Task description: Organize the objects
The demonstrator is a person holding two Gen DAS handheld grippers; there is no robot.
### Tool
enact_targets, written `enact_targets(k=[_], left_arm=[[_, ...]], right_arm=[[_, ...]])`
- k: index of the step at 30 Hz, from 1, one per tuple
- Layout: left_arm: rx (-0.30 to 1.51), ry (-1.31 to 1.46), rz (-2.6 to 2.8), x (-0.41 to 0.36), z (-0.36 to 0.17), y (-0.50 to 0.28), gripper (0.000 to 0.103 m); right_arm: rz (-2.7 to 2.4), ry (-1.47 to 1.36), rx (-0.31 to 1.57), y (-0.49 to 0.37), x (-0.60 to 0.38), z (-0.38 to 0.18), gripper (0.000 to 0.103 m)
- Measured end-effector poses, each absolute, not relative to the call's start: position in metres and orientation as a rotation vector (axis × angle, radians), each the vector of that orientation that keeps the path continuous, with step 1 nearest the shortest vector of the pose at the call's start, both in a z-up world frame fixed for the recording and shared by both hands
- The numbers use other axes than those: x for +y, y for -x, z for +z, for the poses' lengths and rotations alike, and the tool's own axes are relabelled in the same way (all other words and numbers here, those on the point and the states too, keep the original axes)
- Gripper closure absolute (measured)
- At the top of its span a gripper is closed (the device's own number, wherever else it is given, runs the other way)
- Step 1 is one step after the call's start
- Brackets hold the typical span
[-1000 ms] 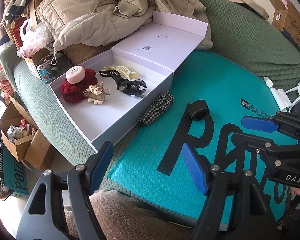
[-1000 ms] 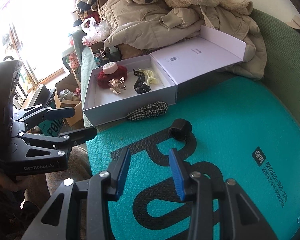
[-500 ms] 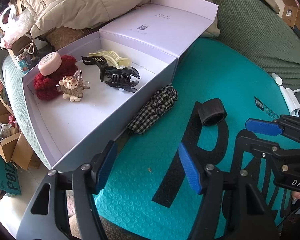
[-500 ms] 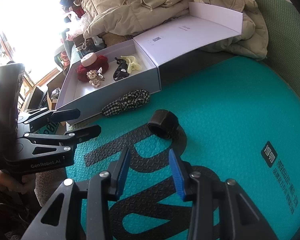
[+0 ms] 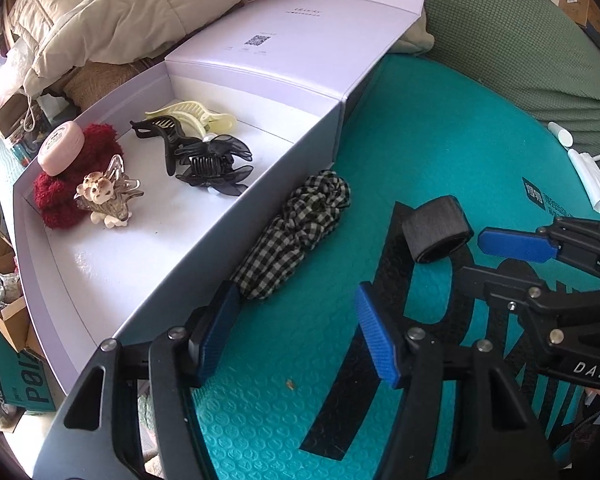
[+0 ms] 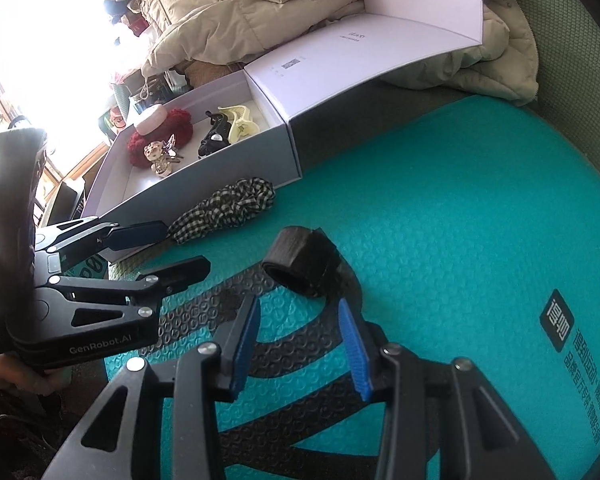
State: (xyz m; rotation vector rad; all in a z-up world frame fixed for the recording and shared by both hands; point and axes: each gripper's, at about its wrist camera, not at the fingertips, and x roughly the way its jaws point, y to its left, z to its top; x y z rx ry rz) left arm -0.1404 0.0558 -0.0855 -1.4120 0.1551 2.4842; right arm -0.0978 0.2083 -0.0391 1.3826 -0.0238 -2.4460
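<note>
The left tongs [image 5: 296, 332] hang part-open with nothing between their blue pads; their jaws have just been closing, and the left pad sits just beside the near end of the black-and-white checked fabric scrunchie [image 5: 296, 232], though I cannot tell whether it touches it. That scrunchie lies just ahead of the left tongs on the teal bubble-textured mailer bag with black lettering [image 5: 440, 128], close along the front wall of the shallow white cardboard box [image 5: 236, 224]. Ahead and to the left of these tongs, inside the box, lie a dark red fluffy scrunchie [image 5: 60, 196] with a round pink tin [image 5: 60, 148] resting on it, a clear claw clip with a small beige figure [image 5: 104, 196], a black claw clip with a sheer bow [image 5: 208, 160] and a pale yellow claw clip [image 5: 192, 114]. The right tongs [image 6: 300, 344] are also empty and stand narrowly apart, the gap between the pads open to the mailer below. Just ahead of them a black rolled band of ribbed fabric [image 6: 304, 260] rests on the mailer, apart from both pads. The box's white hinged lid [image 6: 364, 40] lies open well beyond the right tongs against a heap of beige padded coats [image 6: 268, 12]
</note>
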Motion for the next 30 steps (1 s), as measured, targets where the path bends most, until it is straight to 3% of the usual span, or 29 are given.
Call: enact_targets(k=[6, 12, 30], left_arm=[[0.202, 1.375, 2.45, 0.07, -0.091, 0.148, 0.043], [0.05, 1.349, 2.383, 0.067, -0.088, 0.149, 0.043], [0.016, 1.331, 2.49, 0.045, -0.079, 0.149, 0.043]], right_arm=[[-2.454, -1.404, -0.032, 0.107, 0.214, -0.045, 0.062], [-2.473, -1.403, -0.058, 0.108, 0.226, -0.046, 0.062], [-2.371, -1.28, -0.069, 0.129, 0.203, -0.052, 0.064]])
